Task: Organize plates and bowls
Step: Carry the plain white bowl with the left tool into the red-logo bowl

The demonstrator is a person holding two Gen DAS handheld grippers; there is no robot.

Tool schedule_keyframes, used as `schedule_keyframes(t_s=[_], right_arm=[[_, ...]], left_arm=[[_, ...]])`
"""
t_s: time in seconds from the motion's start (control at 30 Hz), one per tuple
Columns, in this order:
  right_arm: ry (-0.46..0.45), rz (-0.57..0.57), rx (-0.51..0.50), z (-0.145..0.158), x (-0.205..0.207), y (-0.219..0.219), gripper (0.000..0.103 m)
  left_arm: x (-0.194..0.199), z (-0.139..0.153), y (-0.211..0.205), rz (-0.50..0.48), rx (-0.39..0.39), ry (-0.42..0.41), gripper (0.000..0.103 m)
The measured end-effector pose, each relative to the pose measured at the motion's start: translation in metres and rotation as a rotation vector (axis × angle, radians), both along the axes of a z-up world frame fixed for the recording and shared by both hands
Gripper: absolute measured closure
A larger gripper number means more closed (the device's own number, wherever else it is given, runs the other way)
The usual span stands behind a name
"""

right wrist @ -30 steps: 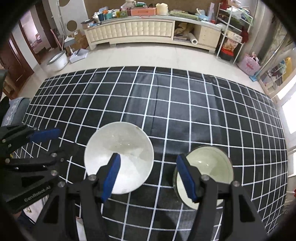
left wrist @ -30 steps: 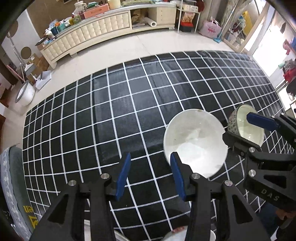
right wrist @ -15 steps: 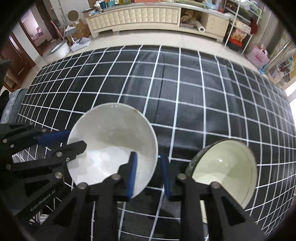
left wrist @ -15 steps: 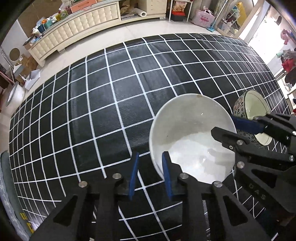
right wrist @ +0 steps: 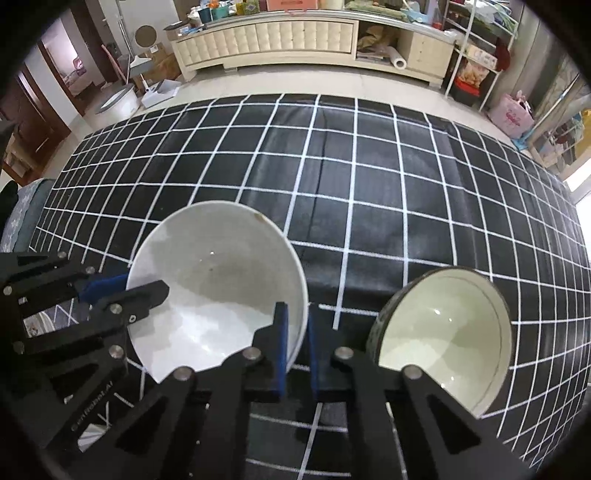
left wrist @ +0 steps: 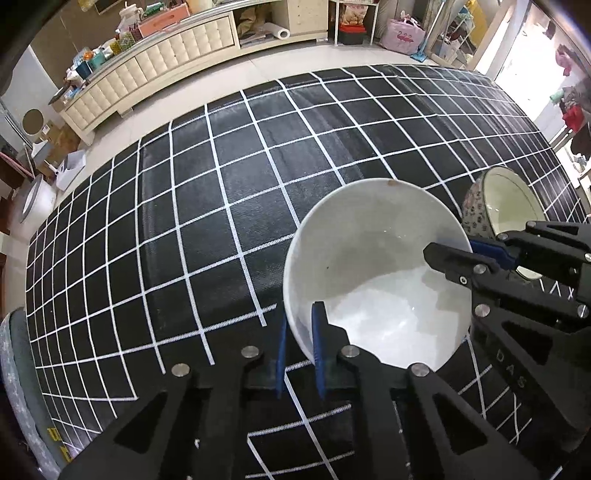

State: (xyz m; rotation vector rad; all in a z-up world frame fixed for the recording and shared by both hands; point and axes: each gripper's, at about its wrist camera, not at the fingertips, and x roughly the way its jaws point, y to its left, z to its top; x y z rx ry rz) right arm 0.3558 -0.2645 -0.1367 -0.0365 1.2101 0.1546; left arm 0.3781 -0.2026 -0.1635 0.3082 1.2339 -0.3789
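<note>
Both tongs, L (left wrist: 299, 347) & R (right wrist: 295, 347), clamping white bowl (left wrist: 373, 266) rim, opposite sides, having just closed. Next: lifting level, prob. toward patterned bowl (right wrist: 443, 325).

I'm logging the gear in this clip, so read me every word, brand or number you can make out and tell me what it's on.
"DAS": on the right gripper, on its black frame, seen from the left wrist view.
"GenRobot.AI": on the left gripper, along its black frame, seen from the right wrist view.
Yellow marks on the grey cushion at the lower left edge: cut off, unreadable.
Boxes on the cream sideboard: print too small to read.
</note>
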Motion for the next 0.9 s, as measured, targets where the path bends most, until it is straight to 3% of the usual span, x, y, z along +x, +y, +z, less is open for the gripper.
schedule_keyframes(t_s=[0.57,0.9], right_arm=[[-0.069,0.026,0.022,0.057,-0.066,0.035,0.091],[-0.093,0.041,0.031,0.070,-0.109,0.051,0.091]], left_arm=[[-0.078,0.066,0.043,0.066,-0.081,-0.049,0.093],[-0.135,0.078,0.069,0.088,-0.107,-0.078,0.094]])
